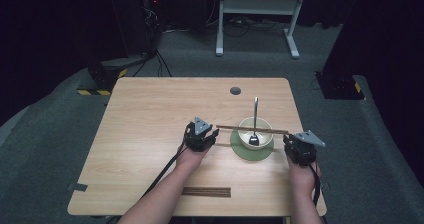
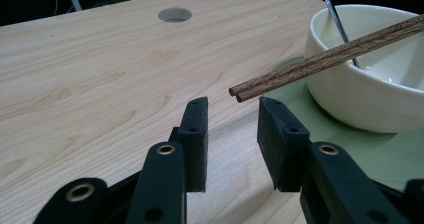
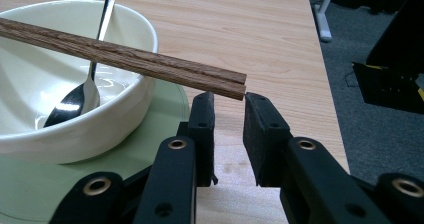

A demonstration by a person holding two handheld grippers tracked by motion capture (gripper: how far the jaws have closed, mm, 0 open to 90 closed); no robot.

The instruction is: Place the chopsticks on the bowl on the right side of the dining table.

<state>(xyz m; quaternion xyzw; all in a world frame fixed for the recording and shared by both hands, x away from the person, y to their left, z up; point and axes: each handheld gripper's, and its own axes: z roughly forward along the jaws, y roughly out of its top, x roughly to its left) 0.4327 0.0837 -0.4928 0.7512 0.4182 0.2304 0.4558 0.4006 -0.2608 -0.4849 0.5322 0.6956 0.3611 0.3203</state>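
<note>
The chopsticks (image 1: 252, 129) are laid across the bowl (image 1: 255, 132) rim, 9 to 3 o'clock, w/ both ends free. Left gripper (image 2: 232, 115) jaws and right gripper (image 3: 228, 111) jaws are parted a little, nothing held, one chopstick end just past each.

In the left gripper view, the chopsticks (image 2: 325, 59) are cut off by the right edge beyond the jaws, as is the far side of the bowl (image 2: 370, 89). The spoon (image 2: 337, 26) handle is cut at the top edge. In the right gripper view, the chopsticks (image 3: 125, 59) run off the left edge, and the plate (image 3: 160, 124) under the bowl (image 3: 75, 129) is largely hidden left of the jaws.
</note>
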